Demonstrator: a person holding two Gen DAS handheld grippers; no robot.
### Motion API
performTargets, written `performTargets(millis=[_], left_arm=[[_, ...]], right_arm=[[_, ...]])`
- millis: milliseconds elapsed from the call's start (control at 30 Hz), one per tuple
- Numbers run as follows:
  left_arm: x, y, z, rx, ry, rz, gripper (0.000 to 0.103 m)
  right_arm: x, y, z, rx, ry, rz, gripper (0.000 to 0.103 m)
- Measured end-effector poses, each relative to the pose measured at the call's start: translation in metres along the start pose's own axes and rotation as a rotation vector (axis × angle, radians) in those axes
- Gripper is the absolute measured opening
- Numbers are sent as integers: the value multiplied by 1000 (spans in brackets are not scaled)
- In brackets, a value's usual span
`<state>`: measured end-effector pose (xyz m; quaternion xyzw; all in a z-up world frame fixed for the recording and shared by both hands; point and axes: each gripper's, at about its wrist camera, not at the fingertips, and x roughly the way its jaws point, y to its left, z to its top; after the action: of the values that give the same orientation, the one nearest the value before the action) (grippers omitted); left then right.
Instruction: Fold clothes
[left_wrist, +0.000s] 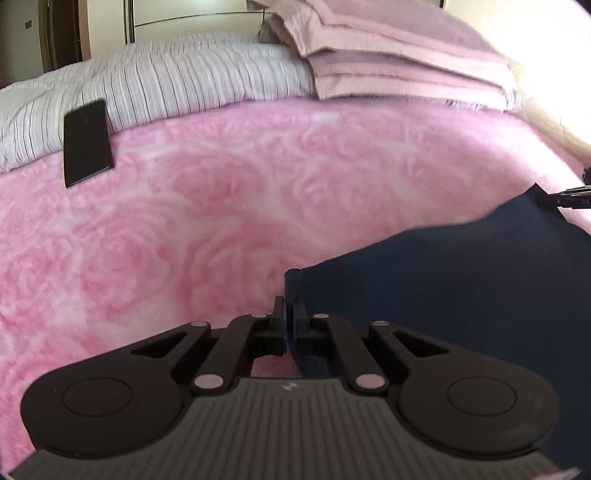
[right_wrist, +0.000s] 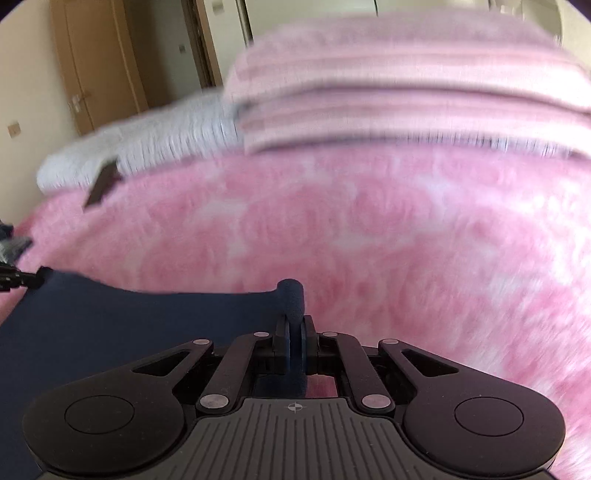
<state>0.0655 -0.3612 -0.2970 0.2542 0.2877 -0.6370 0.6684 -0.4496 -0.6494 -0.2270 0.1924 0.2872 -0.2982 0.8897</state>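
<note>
The left gripper and the right gripper are each pinching a corner of the navy garment, fingers clamped on cloth. The held edge is stretching between them, running from lower centre toward the right edge in the left view. The garment is lying on the pink fleece blanket covering the bed, with a phone at upper left and folded pink blankets beyond.

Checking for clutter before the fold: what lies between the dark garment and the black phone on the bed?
Only bare pink blanket separates the navy garment from the black phone; the left wrist view shows this clearest.
</note>
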Motion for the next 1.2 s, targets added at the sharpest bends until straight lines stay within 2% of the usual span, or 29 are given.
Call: performTargets(millis=[100, 133, 167, 233, 267, 367, 500, 600, 667, 733, 800, 833, 867, 900, 933, 1000, 1067, 1100, 1200], left_arm=[[-4, -2, -2, 6, -4, 17, 8], [-7, -1, -1, 6, 3, 24, 12], [-12, -1, -1, 15, 8, 46, 16], [-26, 0, 0, 29, 12, 81, 16], [-37, 1, -1, 29, 14, 83, 16], [-82, -1, -7, 31, -2, 62, 19], [-156, -21, -29, 71, -42, 8, 31], [-205, -45, -59, 159, -66, -22, 40], [-229, -61, -82, 226, -87, -37, 40], [-240, -82, -102, 269, -96, -61, 39], [-244, -99, -119, 294, -98, -92, 37], [-243, -106, -126, 300, -96, -109, 31], [-237, -112, -132, 315, -81, -115, 27], [-226, -119, -139, 341, -45, -113, 21], [-214, -121, -147, 359, 5, -98, 20], [-194, -120, -163, 379, 77, -92, 20], [-198, -113, -167, 355, 55, -105, 20], [-202, -110, -165, 339, 62, -84, 21], [-216, -108, -164, 387, 37, -40, 22]], right_arm=[[7, 0, -8, -20, 20, -17, 4], [4, 2, -6, -24, 29, -34, 11], [-1, 6, -5, -46, 40, -79, 29], [-12, 14, -2, -95, 59, -168, 51], [-21, 21, -2, -131, 58, -201, 52], [-60, 43, -7, -212, 44, -198, 52], [-123, 88, -32, -306, 7, -102, 52], [-164, 132, -64, -432, -11, -28, 52], [-179, 158, -90, -526, -13, 0, 52], [-191, 183, -117, -608, -16, 23, 52], [-194, 200, -135, -610, -14, 64, 52], [-192, 205, -140, -584, -11, 83, 52], [-188, 209, -144, -557, -6, 98, 52], [-184, 214, -148, -535, 0, 111, 52], [-179, 217, -150, -526, 8, 121, 52], [-166, 213, -156, -505, 51, 113, 52], [-160, 203, -160, -489, 87, 90, 52], [-163, 199, -160, -487, 91, 77, 52], [-173, 191, -160, -511, 100, 30, 52]])
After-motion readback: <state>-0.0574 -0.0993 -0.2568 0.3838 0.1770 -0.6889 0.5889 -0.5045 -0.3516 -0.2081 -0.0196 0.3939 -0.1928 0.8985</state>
